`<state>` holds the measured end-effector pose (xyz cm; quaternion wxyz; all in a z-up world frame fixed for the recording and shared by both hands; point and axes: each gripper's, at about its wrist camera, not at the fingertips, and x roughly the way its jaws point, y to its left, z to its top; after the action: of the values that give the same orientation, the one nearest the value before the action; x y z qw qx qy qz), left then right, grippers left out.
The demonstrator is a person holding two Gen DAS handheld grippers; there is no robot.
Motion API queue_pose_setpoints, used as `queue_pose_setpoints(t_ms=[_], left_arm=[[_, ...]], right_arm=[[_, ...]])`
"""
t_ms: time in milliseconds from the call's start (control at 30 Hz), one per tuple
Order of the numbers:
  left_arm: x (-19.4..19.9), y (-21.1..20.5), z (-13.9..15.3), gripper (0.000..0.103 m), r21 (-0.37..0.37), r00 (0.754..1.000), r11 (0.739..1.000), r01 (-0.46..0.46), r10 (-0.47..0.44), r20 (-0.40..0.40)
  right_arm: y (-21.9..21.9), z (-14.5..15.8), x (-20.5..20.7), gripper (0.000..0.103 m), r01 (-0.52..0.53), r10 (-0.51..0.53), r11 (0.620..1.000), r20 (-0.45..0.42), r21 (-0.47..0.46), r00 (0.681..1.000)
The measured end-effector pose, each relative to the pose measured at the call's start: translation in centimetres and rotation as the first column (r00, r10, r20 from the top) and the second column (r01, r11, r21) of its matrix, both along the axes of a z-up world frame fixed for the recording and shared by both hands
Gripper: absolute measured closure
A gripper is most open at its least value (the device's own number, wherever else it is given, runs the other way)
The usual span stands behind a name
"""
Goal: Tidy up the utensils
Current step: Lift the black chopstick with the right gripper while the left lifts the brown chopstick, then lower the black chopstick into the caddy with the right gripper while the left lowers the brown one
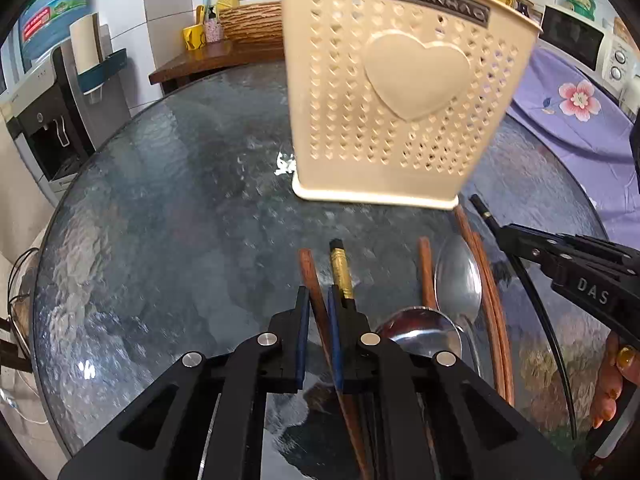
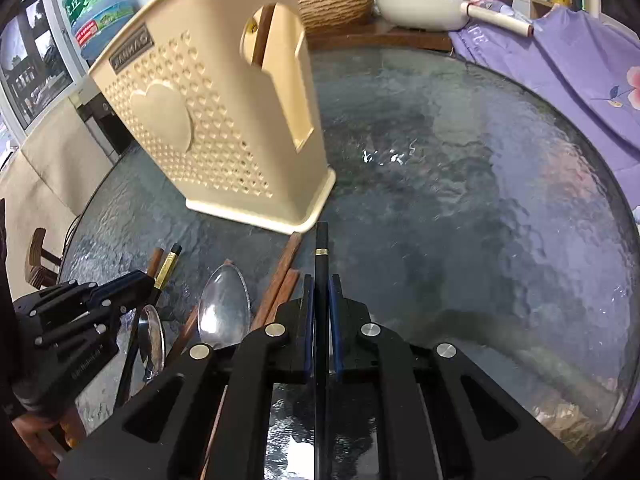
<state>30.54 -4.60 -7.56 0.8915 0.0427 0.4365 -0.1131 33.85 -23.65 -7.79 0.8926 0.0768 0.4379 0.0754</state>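
Left claw (image 1: 319, 304): fingers closed on a brown chopstick (image 1: 310, 276); a black-and-gold chopstick (image 1: 341, 270) lies just beside its right finger.
Right claw (image 2: 319, 300): clenched on a black chopstick (image 2: 321, 264), tip pointing to 12 o'clock.
Holder (image 1: 400, 92): cream perforated box w/ heart, stands upright on the glass table (image 1: 180, 200), at 12–1 o'clock from left claw, 11 o'clock from right claw.
Done so far: at least one brown stick is seen inside thru the holder's side opening (image 2: 262, 36); I judge the task is early.
Left to do: two spoons (image 1: 458, 280), several brown chopsticks (image 1: 496, 320) & the gold one are on the table, near the holder's base.
Open room: table is bare at 1–3 o'clock in right view, 9–11 o'clock in left view.
Edges: holder base touches or nearly touches the chopstick ends; the claws are near each other, so lift one at a time, prob. safer.
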Motion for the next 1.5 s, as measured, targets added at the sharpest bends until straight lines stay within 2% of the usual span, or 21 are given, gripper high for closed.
queue_pose_setpoints(t_ms=[300, 633, 900, 1267, 1500], left_arm=[[-0.5, 1.8, 4.0, 0.095, -0.062, 0.991, 0.998, -0.015, 0.023, 0.129], [-3.2, 2.9, 8.6, 0.096, -0.132, 0.964, 0.991, 0.010, 0.025, 0.263], [-4.6, 3.5, 10.6, 0.096, -0.175, 0.953, 0.984, 0.028, 0.027, 0.301], [-6.6, 4.2, 13.2, 0.096, -0.207, 0.937, 0.976, 0.073, 0.004, 0.350], [-7.3, 4.2, 14.9, 0.096, -0.188, 0.917, 0.979, 0.083, -0.002, 0.398]], right_arm=[[-0.8, 2.7, -1.0, 0.095, -0.003, -0.001, 0.999, 0.107, 0.040, 0.994], [-1.6, 7.5, -4.1, 0.095, -0.047, 0.026, 0.996, 0.262, 0.074, 0.965], [-1.8, 11.4, -7.5, 0.095, -0.086, 0.056, 0.994, 0.374, 0.063, 0.926], [-2.2, 13.9, -9.8, 0.095, -0.145, 0.100, 0.986, 0.420, 0.078, 0.902], [-1.5, 16.0, -10.6, 0.095, -0.167, 0.127, 0.985, 0.461, 0.047, 0.878]])
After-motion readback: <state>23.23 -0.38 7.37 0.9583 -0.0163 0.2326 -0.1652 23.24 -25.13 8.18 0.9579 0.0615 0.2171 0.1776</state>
